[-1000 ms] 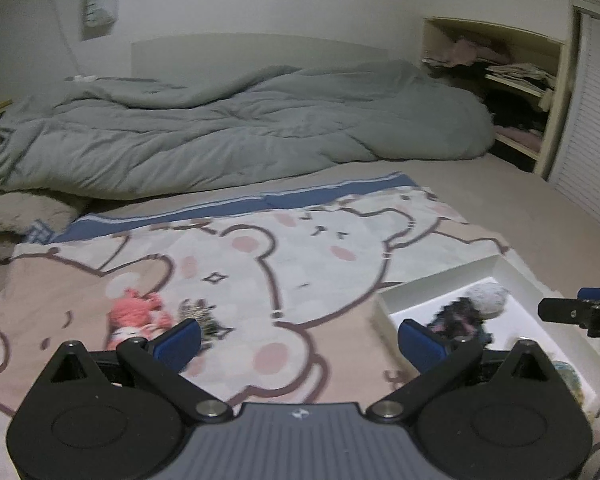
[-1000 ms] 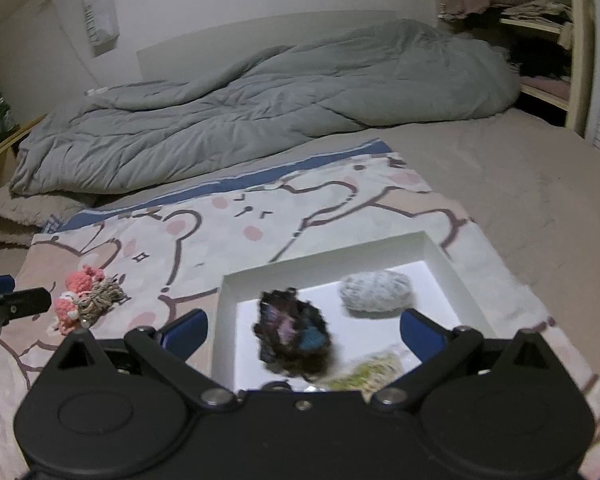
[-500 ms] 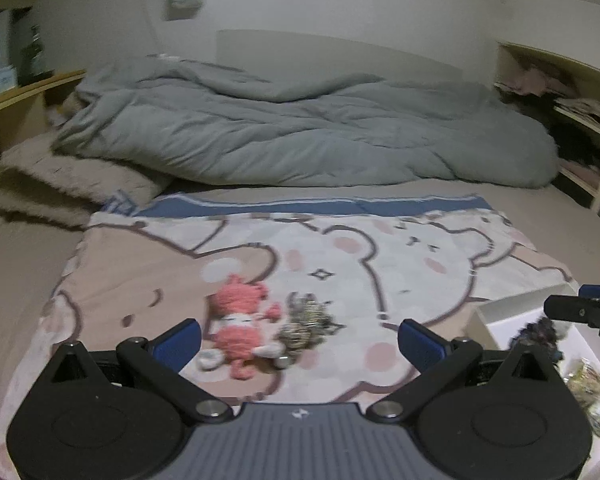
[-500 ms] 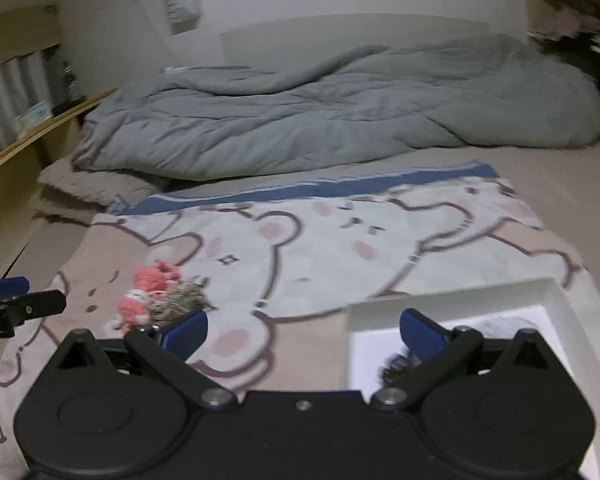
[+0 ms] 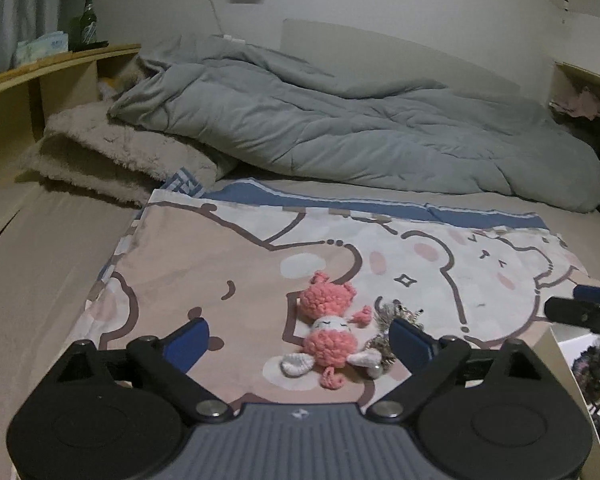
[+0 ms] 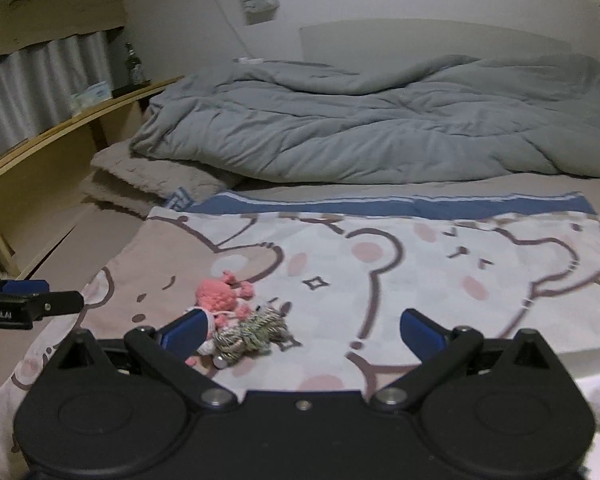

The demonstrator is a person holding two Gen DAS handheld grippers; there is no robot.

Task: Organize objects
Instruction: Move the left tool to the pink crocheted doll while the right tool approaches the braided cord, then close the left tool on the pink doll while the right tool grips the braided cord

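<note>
A pink and white crochet doll (image 5: 327,328) lies on the bear-print blanket (image 5: 228,272), with a beige yarn bundle (image 5: 396,316) touching its right side. My left gripper (image 5: 300,336) is open and empty, the doll lying between its fingers just ahead. In the right wrist view the doll (image 6: 219,298) and the yarn bundle (image 6: 252,334) lie by the left finger of my right gripper (image 6: 304,330), which is open and empty. A white box (image 5: 556,344) shows at the right edge with a dark yarn ball (image 5: 592,364) inside.
A rumpled grey duvet (image 5: 360,136) covers the far half of the bed. A folded fuzzy beige blanket (image 5: 112,160) lies at the far left. A wooden shelf (image 5: 40,76) with a green bottle (image 5: 87,20) runs along the left wall.
Both grippers have swung left, away from the white box. The doll and yarn bundle now sit centred before the left gripper. Both jaws stay open.
</note>
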